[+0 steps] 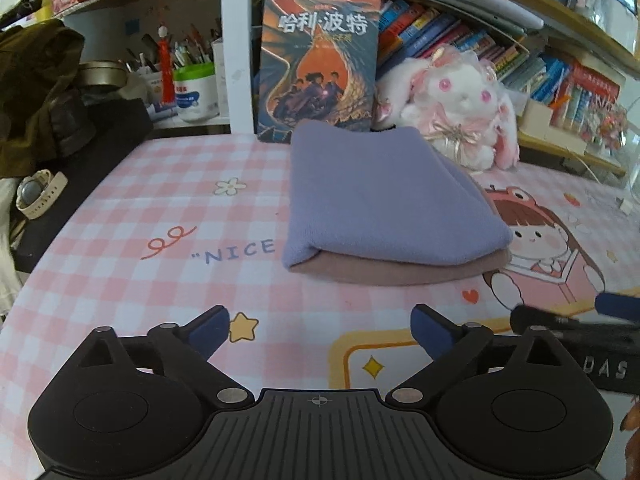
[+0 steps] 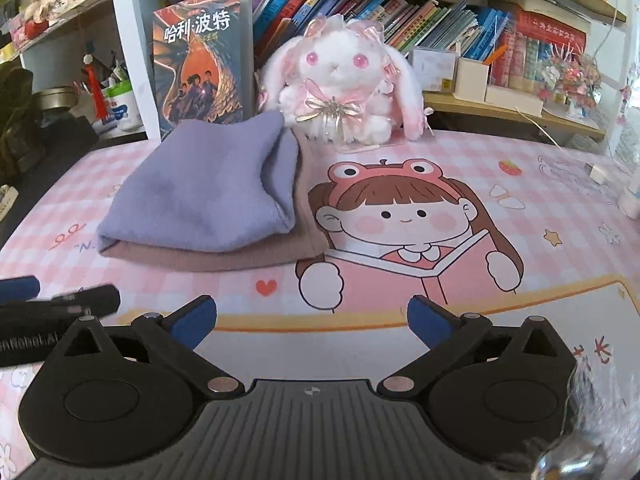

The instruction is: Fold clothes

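Folded purple cloth sits on top of a folded mauve cloth, stacked on the pink checkered desk mat in front of a plush bunny. Left gripper and right gripper are both spread wide, nothing between the pads, hovering just short of the stack.

Left gripper: matte black plastic body with a ribbed centre plate bearing a small crosshair mark, two rounded housings with disc caps, silver pivot pins, and dark blue fingers. Right gripper looks identical, with brighter blue fingers.
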A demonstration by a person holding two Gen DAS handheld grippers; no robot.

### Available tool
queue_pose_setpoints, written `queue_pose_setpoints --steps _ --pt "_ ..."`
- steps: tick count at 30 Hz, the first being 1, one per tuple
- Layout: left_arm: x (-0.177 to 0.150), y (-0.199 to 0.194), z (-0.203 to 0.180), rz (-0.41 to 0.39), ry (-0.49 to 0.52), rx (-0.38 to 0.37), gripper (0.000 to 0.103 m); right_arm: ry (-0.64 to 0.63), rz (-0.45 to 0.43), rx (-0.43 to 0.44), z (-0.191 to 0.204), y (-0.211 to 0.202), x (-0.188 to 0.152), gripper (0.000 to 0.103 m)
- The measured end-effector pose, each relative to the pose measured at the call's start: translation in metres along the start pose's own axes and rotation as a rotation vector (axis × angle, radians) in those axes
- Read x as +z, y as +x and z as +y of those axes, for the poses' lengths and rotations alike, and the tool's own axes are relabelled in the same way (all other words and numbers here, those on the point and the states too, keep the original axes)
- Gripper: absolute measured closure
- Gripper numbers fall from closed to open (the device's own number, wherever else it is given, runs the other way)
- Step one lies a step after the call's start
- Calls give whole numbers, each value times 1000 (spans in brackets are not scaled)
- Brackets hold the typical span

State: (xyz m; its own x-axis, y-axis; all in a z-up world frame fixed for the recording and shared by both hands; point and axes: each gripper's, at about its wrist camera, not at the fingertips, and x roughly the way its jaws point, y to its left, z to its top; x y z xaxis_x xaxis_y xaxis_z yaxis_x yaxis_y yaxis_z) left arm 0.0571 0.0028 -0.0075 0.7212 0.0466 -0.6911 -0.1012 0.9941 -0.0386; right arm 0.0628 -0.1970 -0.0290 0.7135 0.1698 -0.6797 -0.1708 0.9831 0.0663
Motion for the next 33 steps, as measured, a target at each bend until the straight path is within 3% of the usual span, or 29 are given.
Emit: queue_pose_setpoints --steps 8,33 --pt "-1 -4 1 -4 -1 2 0 -7 10 -32 -1 -1 2 0" --pt "-5 -11 4 -6 7 19 0 0 40 -16 0 -1 -1 0"
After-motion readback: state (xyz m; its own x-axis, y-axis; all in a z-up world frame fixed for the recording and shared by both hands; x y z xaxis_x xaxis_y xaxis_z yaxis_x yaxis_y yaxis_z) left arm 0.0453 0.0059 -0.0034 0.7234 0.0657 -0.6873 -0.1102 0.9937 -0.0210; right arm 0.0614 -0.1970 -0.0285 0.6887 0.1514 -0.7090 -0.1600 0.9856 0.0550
